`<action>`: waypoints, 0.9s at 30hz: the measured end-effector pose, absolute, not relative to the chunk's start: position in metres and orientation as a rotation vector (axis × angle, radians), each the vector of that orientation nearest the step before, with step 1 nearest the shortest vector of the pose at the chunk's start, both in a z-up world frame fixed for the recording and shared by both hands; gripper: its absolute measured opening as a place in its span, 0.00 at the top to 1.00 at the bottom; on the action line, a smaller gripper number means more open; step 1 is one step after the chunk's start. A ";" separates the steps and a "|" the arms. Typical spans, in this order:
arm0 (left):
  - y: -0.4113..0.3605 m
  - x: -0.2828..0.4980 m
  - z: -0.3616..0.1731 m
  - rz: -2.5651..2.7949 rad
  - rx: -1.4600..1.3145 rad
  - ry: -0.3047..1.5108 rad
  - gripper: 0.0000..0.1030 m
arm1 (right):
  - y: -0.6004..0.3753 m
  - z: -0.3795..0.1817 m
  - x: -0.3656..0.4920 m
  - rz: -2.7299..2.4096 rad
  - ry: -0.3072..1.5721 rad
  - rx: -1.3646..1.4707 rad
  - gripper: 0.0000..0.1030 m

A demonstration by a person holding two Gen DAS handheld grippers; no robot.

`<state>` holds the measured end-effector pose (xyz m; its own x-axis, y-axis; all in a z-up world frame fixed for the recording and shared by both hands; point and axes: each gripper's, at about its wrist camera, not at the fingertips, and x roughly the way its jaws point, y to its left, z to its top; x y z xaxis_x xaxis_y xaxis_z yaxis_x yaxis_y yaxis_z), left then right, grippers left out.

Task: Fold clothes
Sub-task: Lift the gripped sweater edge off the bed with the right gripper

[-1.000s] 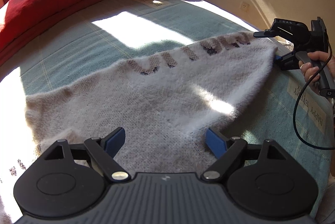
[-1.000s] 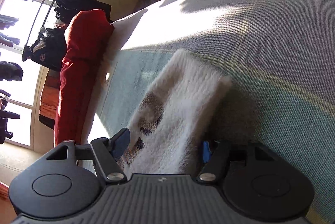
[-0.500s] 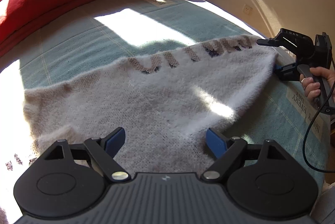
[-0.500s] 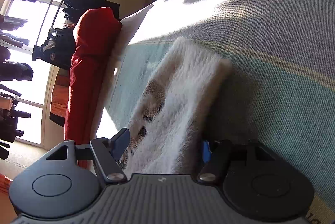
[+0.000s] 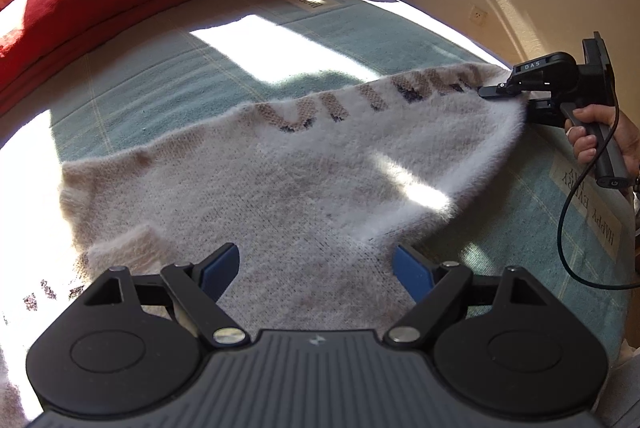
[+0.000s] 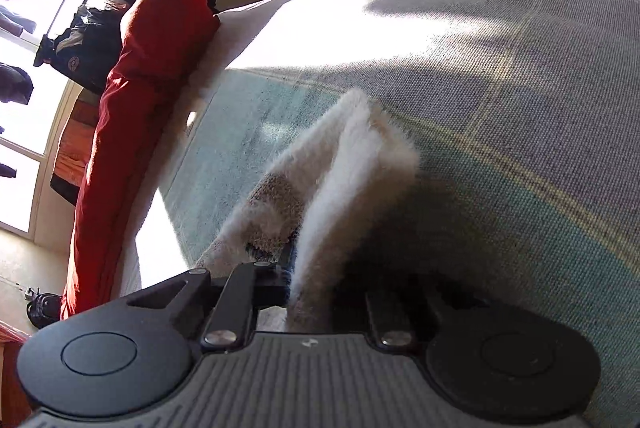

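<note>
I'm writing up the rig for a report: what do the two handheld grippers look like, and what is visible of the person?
Both are black plastic. The left gripper has blue finger pads, two round discs, silver pivot screws and a ribbed grey body. The right gripper has white "DAS" lettering, a pistol-style handle with a power symbol and a trailing black cable. A ring shows on the hand; no sleeve is visible.

The left gripper points steeply downward, its blue-padded fingers spread wide with nothing pinched between them. The right gripper sits toward 2 o'clock in the left wrist view, its jaws having just been closing and now clamped on the edge of the fuzzy white sweater. A hand wraps the right gripper's handle at 3 o'clock, fingers curled around it.
</note>
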<state>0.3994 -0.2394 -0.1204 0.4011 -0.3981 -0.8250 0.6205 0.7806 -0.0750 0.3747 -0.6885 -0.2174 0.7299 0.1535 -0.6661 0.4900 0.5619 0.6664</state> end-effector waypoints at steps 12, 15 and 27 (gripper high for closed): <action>-0.212 0.385 -0.114 -0.582 0.311 0.971 0.18 | -0.642 -0.138 0.386 -0.139 0.714 0.806 0.89; -0.204 0.379 -0.111 -0.573 0.311 0.971 0.18 | -0.628 -0.122 0.387 -0.113 0.696 0.801 0.89; -0.161 0.358 -0.115 -0.539 0.398 1.007 0.18 | -0.551 -0.077 0.392 0.023 0.685 0.804 0.89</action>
<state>0.3576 -0.1609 -0.1145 0.4237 -0.2397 -0.8735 0.5942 0.8014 0.0683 0.3923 -0.5514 -0.0769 0.7864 0.2696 -0.5558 0.2314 0.7056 0.6697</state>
